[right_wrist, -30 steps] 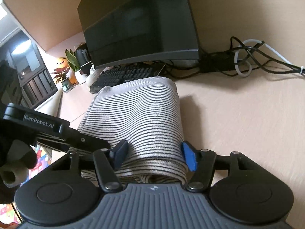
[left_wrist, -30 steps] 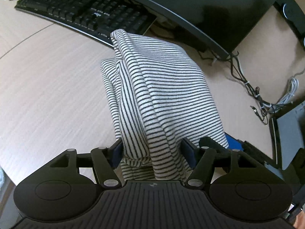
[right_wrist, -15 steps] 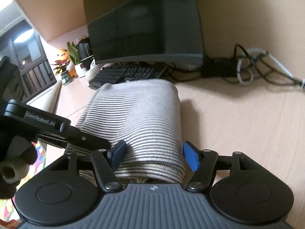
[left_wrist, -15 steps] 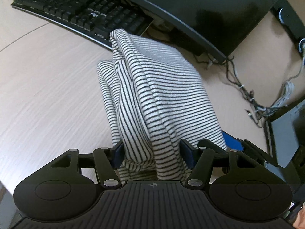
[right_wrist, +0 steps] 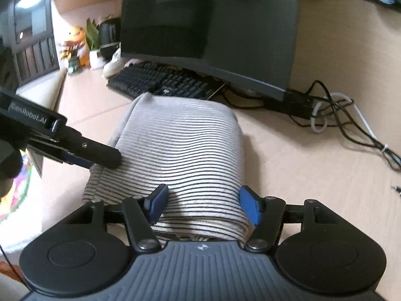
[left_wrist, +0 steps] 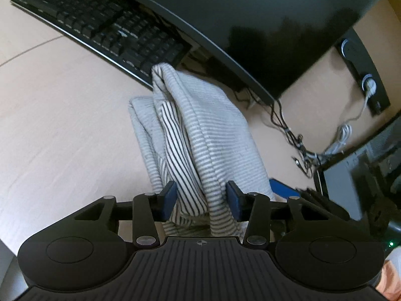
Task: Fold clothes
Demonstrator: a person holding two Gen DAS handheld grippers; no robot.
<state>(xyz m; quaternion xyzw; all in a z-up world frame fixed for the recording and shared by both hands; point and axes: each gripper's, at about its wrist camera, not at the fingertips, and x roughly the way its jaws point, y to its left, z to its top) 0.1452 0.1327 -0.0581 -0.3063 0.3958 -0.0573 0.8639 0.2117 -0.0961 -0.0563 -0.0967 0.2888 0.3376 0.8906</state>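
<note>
A white garment with thin black stripes (left_wrist: 200,135) lies folded in a thick bundle on the wooden desk (left_wrist: 62,125). My left gripper (left_wrist: 201,198) has its blue pads on either side of the bundle's near end, pressed into the bunched cloth. My right gripper (right_wrist: 204,207) straddles the other near end of the bundle (right_wrist: 180,145), with its pads set wide and cloth between them. The left gripper also shows in the right wrist view (right_wrist: 100,154), its tip on the garment's left edge.
A black keyboard (left_wrist: 100,22) and a large dark monitor (left_wrist: 250,20) stand just behind the garment. Tangled cables (left_wrist: 300,143) and a power strip (left_wrist: 363,72) lie at the right. Cables (right_wrist: 338,118) and a potted plant (right_wrist: 92,37) show in the right wrist view.
Both grippers have lifted and pulled back a little with the bundle's near end. The left gripper's pads have closed in on the cloth, which now bunches higher between them. The right pads have spread a little.
</note>
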